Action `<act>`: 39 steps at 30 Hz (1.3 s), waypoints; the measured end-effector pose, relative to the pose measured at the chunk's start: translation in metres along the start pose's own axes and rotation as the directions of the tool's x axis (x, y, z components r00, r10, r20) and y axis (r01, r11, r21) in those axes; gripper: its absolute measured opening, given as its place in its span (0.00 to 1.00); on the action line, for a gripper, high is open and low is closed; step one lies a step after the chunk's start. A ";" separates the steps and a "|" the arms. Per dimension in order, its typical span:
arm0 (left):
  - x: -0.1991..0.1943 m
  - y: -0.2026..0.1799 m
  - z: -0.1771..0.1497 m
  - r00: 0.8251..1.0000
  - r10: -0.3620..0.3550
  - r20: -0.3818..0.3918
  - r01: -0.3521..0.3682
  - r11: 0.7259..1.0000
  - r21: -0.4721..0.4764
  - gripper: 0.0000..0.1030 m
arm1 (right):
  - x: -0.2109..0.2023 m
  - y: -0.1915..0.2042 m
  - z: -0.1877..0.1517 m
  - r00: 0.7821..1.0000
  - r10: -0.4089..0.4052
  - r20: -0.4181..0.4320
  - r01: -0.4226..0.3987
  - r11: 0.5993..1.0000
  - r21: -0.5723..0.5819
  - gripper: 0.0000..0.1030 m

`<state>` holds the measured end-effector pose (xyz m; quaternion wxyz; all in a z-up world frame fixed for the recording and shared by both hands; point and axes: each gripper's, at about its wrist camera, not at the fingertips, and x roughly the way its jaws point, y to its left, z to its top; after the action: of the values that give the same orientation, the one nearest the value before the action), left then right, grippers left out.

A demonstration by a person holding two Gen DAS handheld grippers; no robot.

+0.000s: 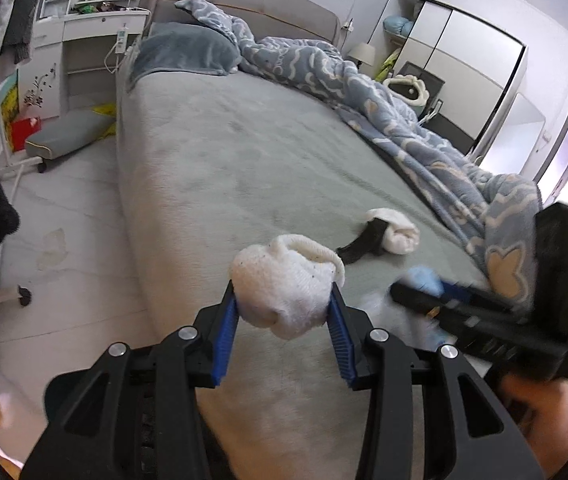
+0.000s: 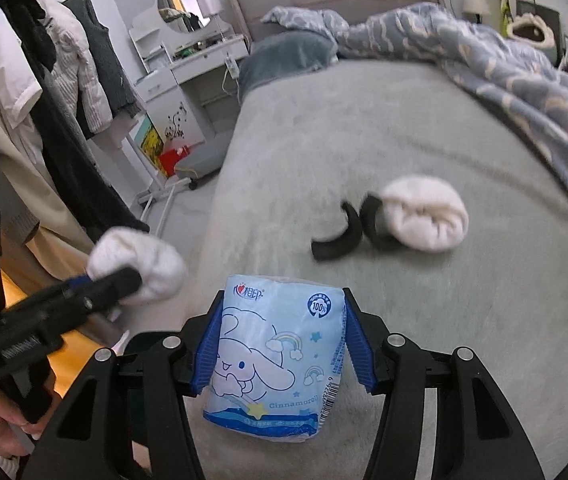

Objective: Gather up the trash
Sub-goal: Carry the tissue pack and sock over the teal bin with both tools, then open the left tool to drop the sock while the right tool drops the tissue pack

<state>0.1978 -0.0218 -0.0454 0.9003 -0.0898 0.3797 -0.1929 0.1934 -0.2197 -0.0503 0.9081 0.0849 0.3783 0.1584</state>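
White knit, a balled sock (image 1: 286,290), is pinched between the blue pads of the left claw (image 1: 284,304) above the near edge of the grey bed (image 1: 220,168), while the right claw (image 2: 280,344) grips a pale-blue Cinnamoroll tissue pack (image 2: 276,360). Both hands look loaded and mid-carry, so the next move calls for a bin, which is not in view. A second rolled sock (image 2: 424,216) and a black band (image 2: 338,236) lie farther along the bed.

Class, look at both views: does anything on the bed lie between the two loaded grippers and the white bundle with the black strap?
Nothing visible does. Only bare grey bed cover lies between the grippers and the white bundle with its black strap.
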 end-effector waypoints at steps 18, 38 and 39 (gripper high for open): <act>0.012 0.079 -0.042 0.954 0.201 -0.222 -0.187 0.979 0.082 0.44 | 0.041 0.088 0.013 0.992 0.123 -0.038 -0.126 0.988 -0.089 0.54; 0.023 0.181 -0.117 0.823 0.161 -0.545 -0.201 0.979 -0.015 0.53 | 0.111 0.168 -0.012 0.962 0.170 -0.213 -0.205 0.966 -0.155 0.54; 0.021 0.184 -0.119 0.819 0.165 -0.550 -0.203 0.979 -0.009 0.55 | 0.115 0.170 -0.014 0.960 0.168 -0.223 -0.205 0.966 -0.156 0.54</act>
<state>0.1773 0.1345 -0.1987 0.7654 -0.0244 0.6336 -0.1098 0.2213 -0.0201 -0.0894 0.8483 0.0218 0.4458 0.2848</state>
